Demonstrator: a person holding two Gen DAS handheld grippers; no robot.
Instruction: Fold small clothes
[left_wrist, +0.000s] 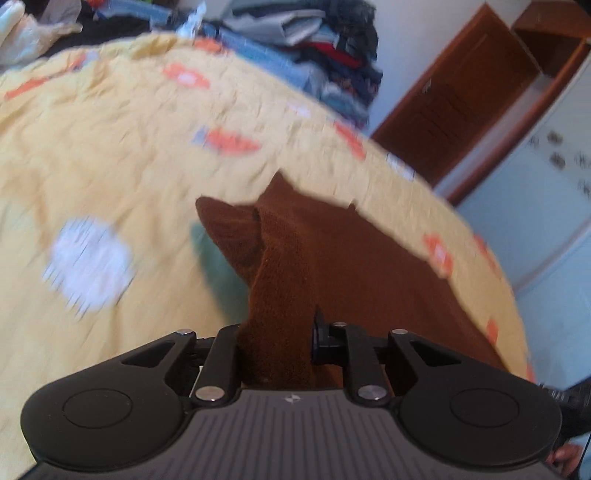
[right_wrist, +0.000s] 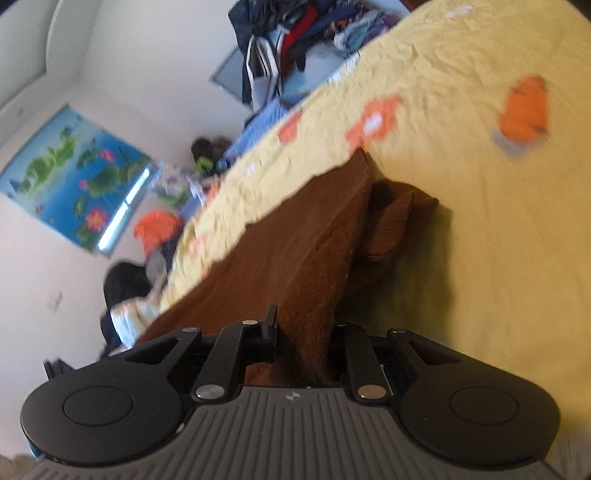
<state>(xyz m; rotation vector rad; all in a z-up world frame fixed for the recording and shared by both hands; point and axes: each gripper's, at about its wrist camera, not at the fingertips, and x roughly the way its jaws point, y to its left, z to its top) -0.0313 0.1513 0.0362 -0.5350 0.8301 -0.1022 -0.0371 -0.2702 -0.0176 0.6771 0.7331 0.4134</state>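
Note:
A brown knitted garment (left_wrist: 332, 258) hangs stretched above the yellow bedspread (left_wrist: 110, 147). My left gripper (left_wrist: 275, 347) is shut on one edge of it; bunched cloth fills the gap between the jaws. In the right wrist view my right gripper (right_wrist: 306, 343) is shut on another edge of the same brown garment (right_wrist: 295, 240), which runs away from the jaws in a taut sheet with a loose fold drooping at the right. The fingertips of both grippers are hidden by the cloth.
The yellow bedspread (right_wrist: 480, 184) carries orange and white prints. A tall pile of clothes (left_wrist: 332, 48) stands at the far edge of the bed, also in the right wrist view (right_wrist: 295, 40). A brown door (left_wrist: 461, 103) and a wall poster (right_wrist: 74, 170) lie beyond.

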